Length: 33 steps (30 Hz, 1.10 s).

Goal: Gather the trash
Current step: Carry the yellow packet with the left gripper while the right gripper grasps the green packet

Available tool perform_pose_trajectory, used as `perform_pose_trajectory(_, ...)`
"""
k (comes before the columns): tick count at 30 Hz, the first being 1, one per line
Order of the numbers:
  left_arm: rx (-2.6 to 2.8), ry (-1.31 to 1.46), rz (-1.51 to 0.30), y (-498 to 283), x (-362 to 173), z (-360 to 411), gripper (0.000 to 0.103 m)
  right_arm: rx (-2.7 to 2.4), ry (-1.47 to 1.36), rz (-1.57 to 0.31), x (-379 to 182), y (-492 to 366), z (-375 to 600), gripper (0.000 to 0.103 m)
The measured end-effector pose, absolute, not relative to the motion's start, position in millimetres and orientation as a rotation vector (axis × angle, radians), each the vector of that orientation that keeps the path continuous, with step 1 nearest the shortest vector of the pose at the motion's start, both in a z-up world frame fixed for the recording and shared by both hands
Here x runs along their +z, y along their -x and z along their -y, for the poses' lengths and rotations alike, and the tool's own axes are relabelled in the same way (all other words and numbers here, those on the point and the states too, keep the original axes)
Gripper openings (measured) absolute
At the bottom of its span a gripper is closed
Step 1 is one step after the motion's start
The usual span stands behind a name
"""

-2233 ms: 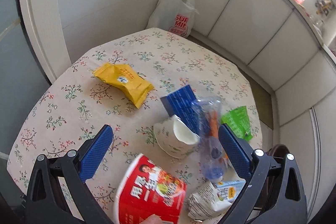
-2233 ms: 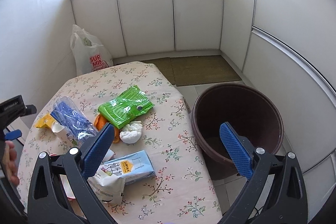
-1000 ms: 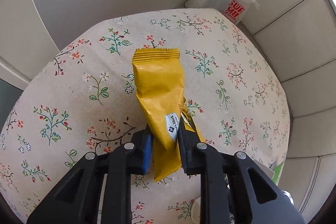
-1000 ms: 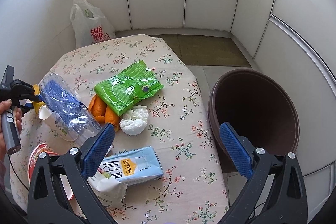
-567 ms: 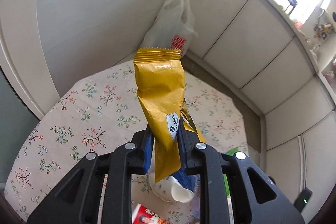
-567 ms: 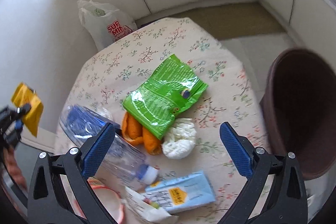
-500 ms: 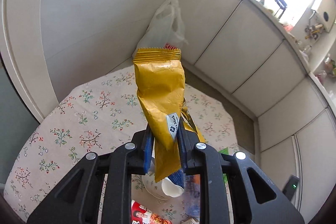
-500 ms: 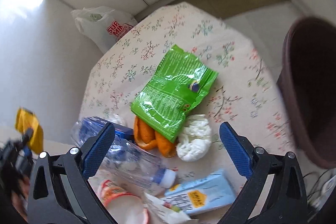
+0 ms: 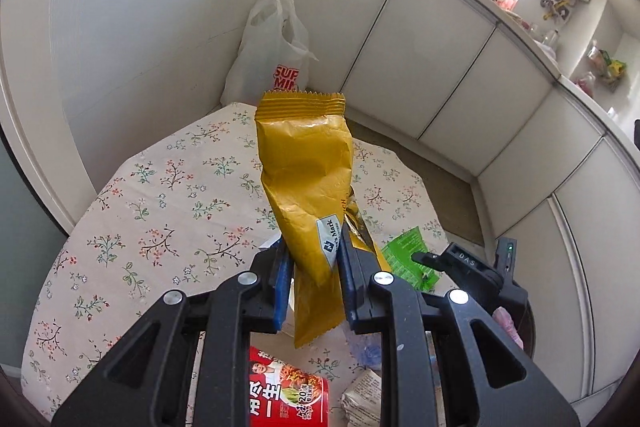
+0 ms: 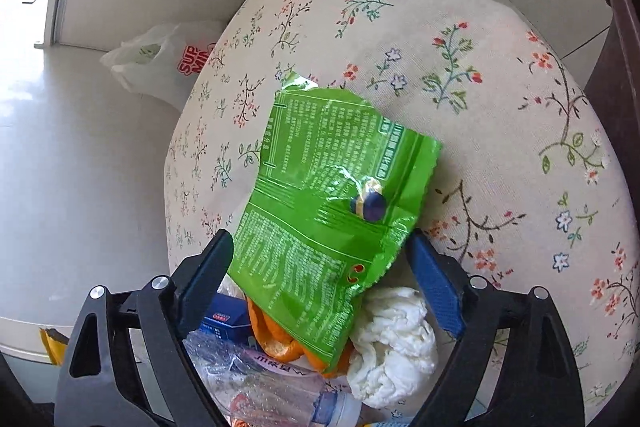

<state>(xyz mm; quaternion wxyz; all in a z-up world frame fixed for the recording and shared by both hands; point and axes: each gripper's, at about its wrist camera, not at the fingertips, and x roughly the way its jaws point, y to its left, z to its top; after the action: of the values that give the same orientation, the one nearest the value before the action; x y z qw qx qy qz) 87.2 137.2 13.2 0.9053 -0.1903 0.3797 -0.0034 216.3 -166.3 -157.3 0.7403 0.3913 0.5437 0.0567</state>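
Observation:
My left gripper (image 9: 314,259) is shut on a yellow snack wrapper (image 9: 308,179) and holds it upright above the floral table (image 9: 160,195). My right gripper (image 10: 320,259) is open, its fingers on either side of a green snack bag (image 10: 320,211) that lies on the table (image 10: 500,155). Orange peel (image 10: 276,343), a crumpled white tissue (image 10: 392,339) and a clear plastic bottle (image 10: 264,387) lie under and beside the bag. The green bag also shows in the left wrist view (image 9: 404,255), with the right gripper's body over it.
A red instant-noodle cup (image 9: 288,395) and crumpled paper (image 9: 364,399) lie near the table's front. A white plastic bag (image 9: 276,47) stands on the floor by the cabinets. The dark brown bin's rim (image 10: 622,27) is at the right edge.
My left gripper closed on the yellow wrapper and lifted it off the table. My right gripper moved down and forward to straddle the green bag.

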Motion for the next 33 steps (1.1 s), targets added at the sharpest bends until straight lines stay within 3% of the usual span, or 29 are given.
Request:
perform_pose_trajectory(2, 0.001, 0.41, -0.806, -89, 7, -141, 0.022, 0.112, -0.854, -1.201, -160, -223, 162, 0.064)
perform_pose_trajectory(4, 0.004, 0.43, -0.83, -91, 0, -146, 0.022, 0.09, -0.843, -1.191, -162, -224, 160, 0.054)
perform_pose_trajectory(5, 0.006, 0.437, -0.839, -91, -2, -149, 0.022, 0.08, -0.829, -1.19, -162, -226, 159, 0.039)
perform_pose_trajectory(9, 0.014, 0.44, -0.857, -92, -6, -153, 0.022, 0.066, -0.839, -1.176, -165, -226, 164, 0.025)
perform_pose_trajectory(17, 0.011, 0.409, -0.843, -90, -5, -147, 0.021, 0.079, -0.785, -1.063, -134, -214, 166, 0.016)
perform_pose_trajectory(33, -0.061, 0.353, -0.775, -70, 13, -118, 0.021, 0.104, -0.489, -0.756, -13, -137, 172, 0.016)
